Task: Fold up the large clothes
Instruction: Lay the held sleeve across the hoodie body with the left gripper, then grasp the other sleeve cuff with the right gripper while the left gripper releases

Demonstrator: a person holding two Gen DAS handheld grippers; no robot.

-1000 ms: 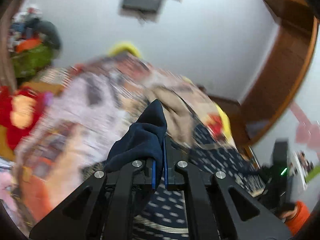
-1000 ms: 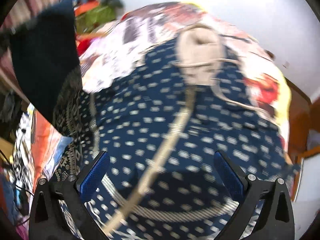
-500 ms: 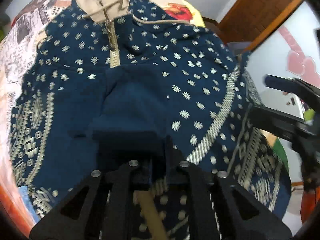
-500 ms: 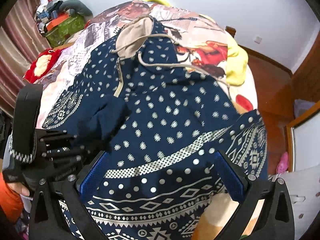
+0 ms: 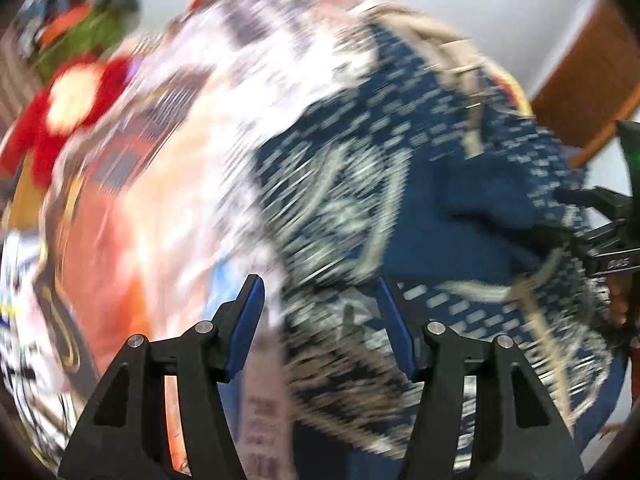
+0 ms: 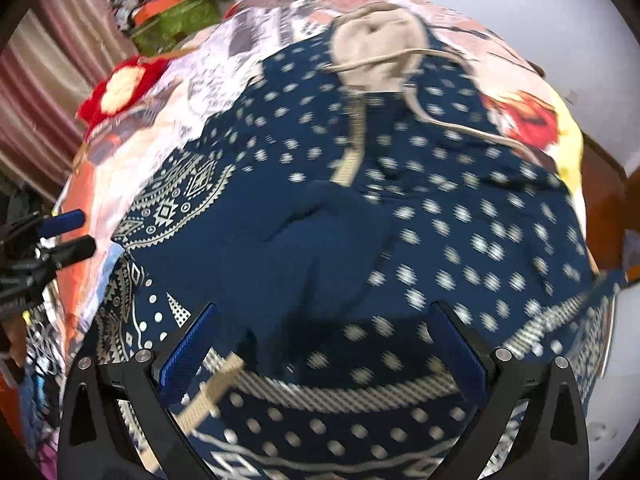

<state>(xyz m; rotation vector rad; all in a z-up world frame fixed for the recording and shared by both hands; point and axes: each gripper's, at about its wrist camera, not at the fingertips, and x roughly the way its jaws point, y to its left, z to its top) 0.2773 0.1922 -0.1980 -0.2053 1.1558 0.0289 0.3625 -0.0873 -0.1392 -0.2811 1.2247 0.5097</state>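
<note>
Navy patterned hoodie (image 6: 400,220) lies spread on the bed (image 6: 248,44). I hold both grippers, left (image 5: 324,320) and right (image 6: 320,352), above its near hem, jaws spread, gripping nothing.

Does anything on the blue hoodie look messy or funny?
Yes. The sleeve lies bunched and creased across the front of the hoodie instead of flat, and the drawstring trails loose from the hood.
</note>
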